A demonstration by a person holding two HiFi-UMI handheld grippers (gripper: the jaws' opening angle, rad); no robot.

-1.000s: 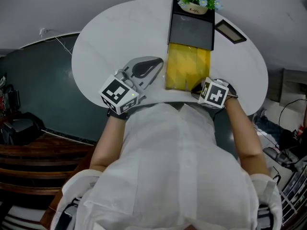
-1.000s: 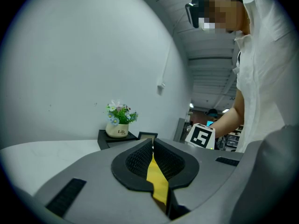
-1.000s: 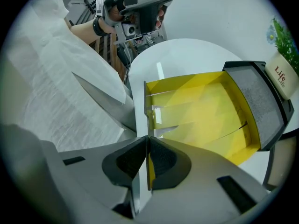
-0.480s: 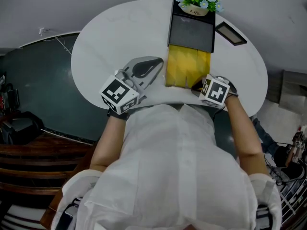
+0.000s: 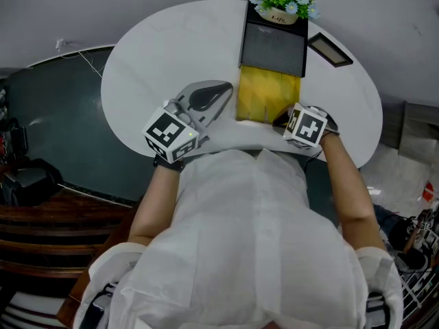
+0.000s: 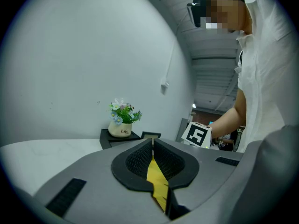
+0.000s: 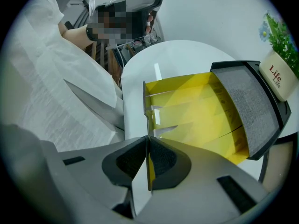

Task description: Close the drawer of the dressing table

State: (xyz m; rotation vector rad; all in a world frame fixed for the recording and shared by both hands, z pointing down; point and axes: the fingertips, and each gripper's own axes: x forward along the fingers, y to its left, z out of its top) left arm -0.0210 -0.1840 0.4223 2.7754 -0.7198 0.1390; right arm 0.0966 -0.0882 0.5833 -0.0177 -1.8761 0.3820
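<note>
1. The right gripper (image 7: pixel 147 141) points steeply down. Its jaws are clamped on the thin front wall (image 7: pixel 145 101) of the yellow drawer (image 7: pixel 196 111), near that wall's right end as the head view shows it.
2. The left gripper (image 6: pixel 152 141) lies near level over the white table (image 5: pixel 151 46), just left of the drawer. Its jaws are pressed together and hold nothing. The yellow strip in the gap below the pads is probably the drawer seen beyond.
3. The drawer stands well out of the dark case (image 5: pixel 273 43) of the dressing table, drawn toward the person, with most of its floor bare to the head view.
4. Judged from this, the closing push is the step in hand, with much of the travel left.
5. The next move calls for a straight push away from the person, along the line of the case. Because the grip sits off-centre, the drawer needs to be kept square or it may skew and bind.
6. The jaw inside the drawer would likely meet the case before the front does, so letting go and nudging the front home looks wise.
7. The drawer shows a yellow floor with pale crosswise ribs, and nothing loose can be made out in it. Its rear part is hidden under the case.
8. A flower pot (image 5: pixel 280 12) with small blooms stands on the case.
9. A small dark frame (image 5: pixel 330 45) lies on the table just beside the case.
</note>
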